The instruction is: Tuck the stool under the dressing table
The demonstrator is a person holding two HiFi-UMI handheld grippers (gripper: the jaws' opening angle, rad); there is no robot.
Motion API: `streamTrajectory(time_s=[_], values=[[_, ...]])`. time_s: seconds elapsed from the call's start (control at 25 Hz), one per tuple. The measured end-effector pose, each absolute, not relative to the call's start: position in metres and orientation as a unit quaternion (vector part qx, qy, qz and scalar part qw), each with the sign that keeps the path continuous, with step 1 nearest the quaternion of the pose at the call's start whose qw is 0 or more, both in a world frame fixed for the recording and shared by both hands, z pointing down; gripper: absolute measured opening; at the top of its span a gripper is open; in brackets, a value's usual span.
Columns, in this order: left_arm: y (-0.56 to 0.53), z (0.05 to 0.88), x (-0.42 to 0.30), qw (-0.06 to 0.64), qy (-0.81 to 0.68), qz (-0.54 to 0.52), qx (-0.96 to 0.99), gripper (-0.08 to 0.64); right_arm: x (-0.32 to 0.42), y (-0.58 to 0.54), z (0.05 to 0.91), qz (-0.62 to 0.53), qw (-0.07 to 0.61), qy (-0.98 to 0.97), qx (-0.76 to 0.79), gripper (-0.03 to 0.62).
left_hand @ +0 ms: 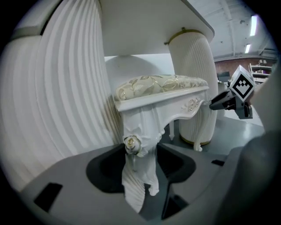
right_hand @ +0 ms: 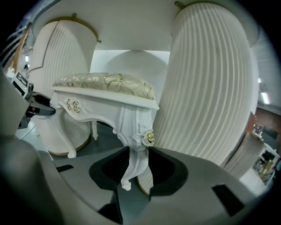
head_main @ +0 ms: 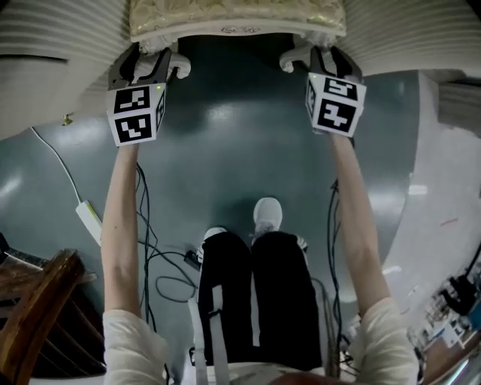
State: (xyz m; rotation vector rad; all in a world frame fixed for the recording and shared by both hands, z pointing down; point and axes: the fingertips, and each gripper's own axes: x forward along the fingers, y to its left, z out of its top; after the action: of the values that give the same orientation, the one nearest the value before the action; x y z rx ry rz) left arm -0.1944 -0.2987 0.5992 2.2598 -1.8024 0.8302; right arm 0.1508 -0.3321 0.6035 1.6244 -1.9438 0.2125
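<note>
The white carved stool [head_main: 237, 16] with a cream floral cushion stands between the dressing table's two ribbed pedestals [head_main: 52, 30], at the top of the head view. My left gripper [head_main: 154, 64] is shut on the stool's front left leg [left_hand: 142, 127], just under its gold rose; the jaws sit on both sides of it. My right gripper [head_main: 327, 60] is shut on the front right leg [right_hand: 134, 132] in the same way. The table top [left_hand: 145, 26] hangs over the cushion. Each gripper view shows the other gripper at the far leg.
Ribbed pedestals stand close on both sides of the stool [left_hand: 57, 88], [right_hand: 206, 88]. A dark wooden chair [head_main: 37, 316] is at the lower left. A white power strip [head_main: 89, 220] and cables lie on the grey floor. The person's legs and shoes [head_main: 267, 214] stand behind the grippers.
</note>
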Motion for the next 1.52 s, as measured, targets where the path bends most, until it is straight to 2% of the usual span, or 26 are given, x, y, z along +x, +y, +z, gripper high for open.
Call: streamTrajectory(time_s=[0.16, 0.44, 0.68, 1.52], values=[[-0.3, 0.6, -0.194, 0.041, -0.609, 0.262, 0.747, 0.224, 0.151, -0.345, 0.602, 0.06, 0.274, -0.724, 0.63, 0.123], [-0.302, 0.606, -0.195, 0.052, -0.636, 0.271, 0.721, 0.225, 0.149, -0.353, 0.603, 0.03, 0.241, -0.731, 0.637, 0.123], [-0.307, 0.607, -0.199, 0.008, -0.67, 0.259, 0.696, 0.232, 0.14, -0.351, 0.604, 0.018, 0.223, -0.74, 0.635, 0.109], [-0.315, 0.615, -0.198, 0.03, -0.673, 0.248, 0.696, 0.238, 0.14, -0.352, 0.612, 0.043, 0.219, -0.75, 0.623, 0.11]])
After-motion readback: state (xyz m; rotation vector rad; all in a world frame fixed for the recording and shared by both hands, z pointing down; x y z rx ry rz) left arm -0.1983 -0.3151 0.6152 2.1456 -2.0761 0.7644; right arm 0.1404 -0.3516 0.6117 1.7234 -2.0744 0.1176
